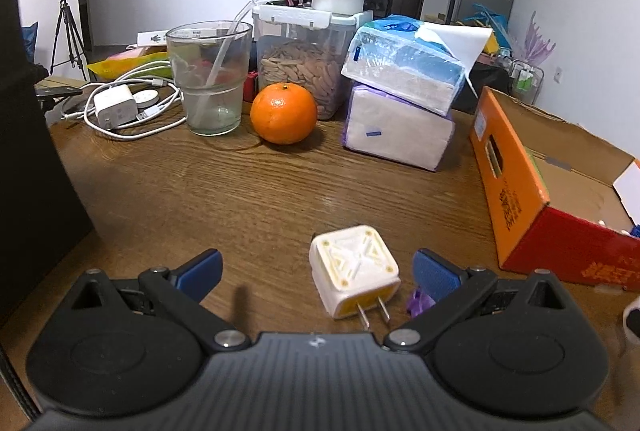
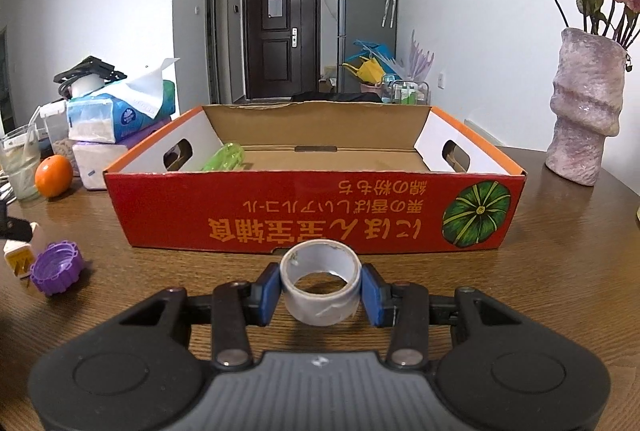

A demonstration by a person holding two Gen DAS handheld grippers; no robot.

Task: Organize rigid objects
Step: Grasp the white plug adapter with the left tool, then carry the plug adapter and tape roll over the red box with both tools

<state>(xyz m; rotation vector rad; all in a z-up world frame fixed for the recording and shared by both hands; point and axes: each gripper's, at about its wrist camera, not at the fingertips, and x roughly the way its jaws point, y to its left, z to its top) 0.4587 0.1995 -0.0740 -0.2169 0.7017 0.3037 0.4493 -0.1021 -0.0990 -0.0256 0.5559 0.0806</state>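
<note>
In the lower centre of the right wrist view, the right gripper (image 2: 320,295) is clamped on the tape roll (image 2: 320,281); the cardboard box (image 2: 316,209) stands directly behind it. The left gripper (image 1: 318,273) is wide apart, touching nothing, with the plug adapter (image 1: 354,277) lying between its fingers, prongs toward the camera.

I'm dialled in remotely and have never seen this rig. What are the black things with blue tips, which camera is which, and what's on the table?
They are handheld tongs, one per hand, each with a camera looking along its blue fingers.

Left view: the left tongs are open around a white plug adapter lying on the wooden table, not touching it. Behind stand a glass, an orange and tissue packs.

Right view: the right tongs are shut on a tape roll. Ahead is an open cardboard box holding something green; a purple cap lies left, a vase right.
</note>
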